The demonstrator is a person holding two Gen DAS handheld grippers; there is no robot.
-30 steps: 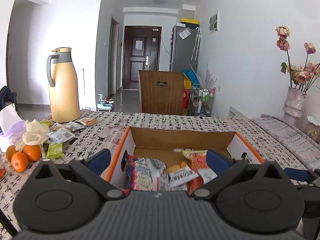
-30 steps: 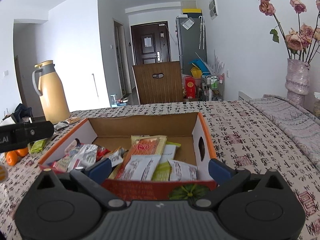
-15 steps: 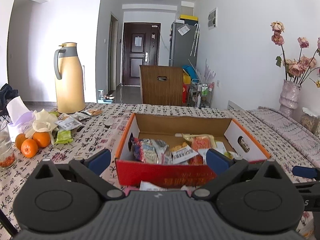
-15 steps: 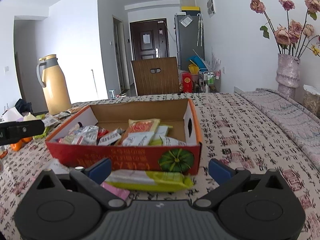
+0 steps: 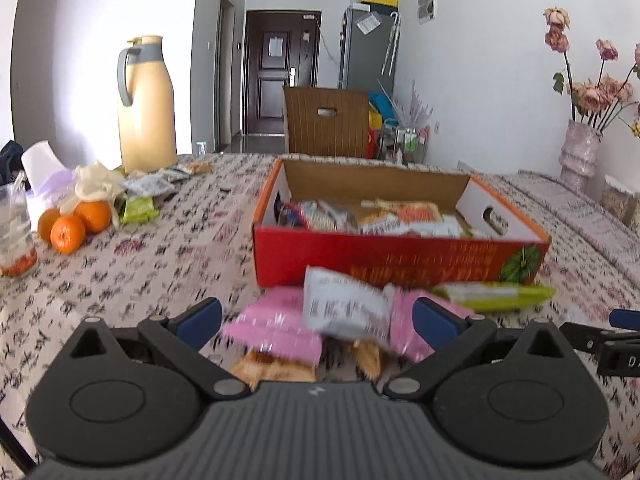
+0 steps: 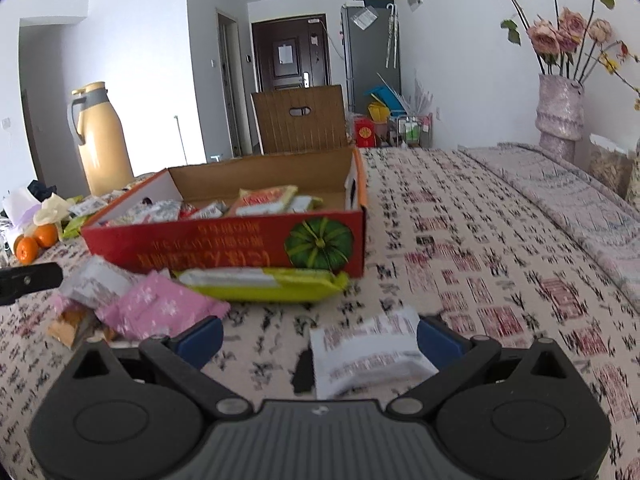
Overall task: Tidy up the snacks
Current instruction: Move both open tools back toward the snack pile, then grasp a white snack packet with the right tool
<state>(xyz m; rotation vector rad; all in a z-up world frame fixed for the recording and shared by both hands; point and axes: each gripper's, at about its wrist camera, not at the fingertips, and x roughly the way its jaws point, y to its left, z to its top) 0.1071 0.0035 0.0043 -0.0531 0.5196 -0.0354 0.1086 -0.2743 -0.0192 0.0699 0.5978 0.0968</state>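
A red cardboard box (image 5: 400,258) (image 6: 224,246) holds several snack packets. In front of it on the table lie pink packets (image 5: 276,324) (image 6: 160,312), a white packet (image 5: 344,308), a long green packet (image 5: 496,296) (image 6: 260,284) and orange-brown packets (image 5: 272,368). My left gripper (image 5: 318,320) is open and empty, its fingers either side of the pink and white pile. My right gripper (image 6: 320,338) is open and empty above another white packet (image 6: 368,356) lying between its fingers on the table.
A yellow thermos jug (image 5: 146,108), oranges (image 5: 74,224), tissue and more snack packets (image 5: 148,188) stand at the left. A vase of dried roses (image 6: 560,112) is at the right. A wooden chair (image 5: 326,120) stands behind the table.
Both grippers have pulled back from over the box toward the near table edge. The loose packets in front of the box have come into view between the fingers.
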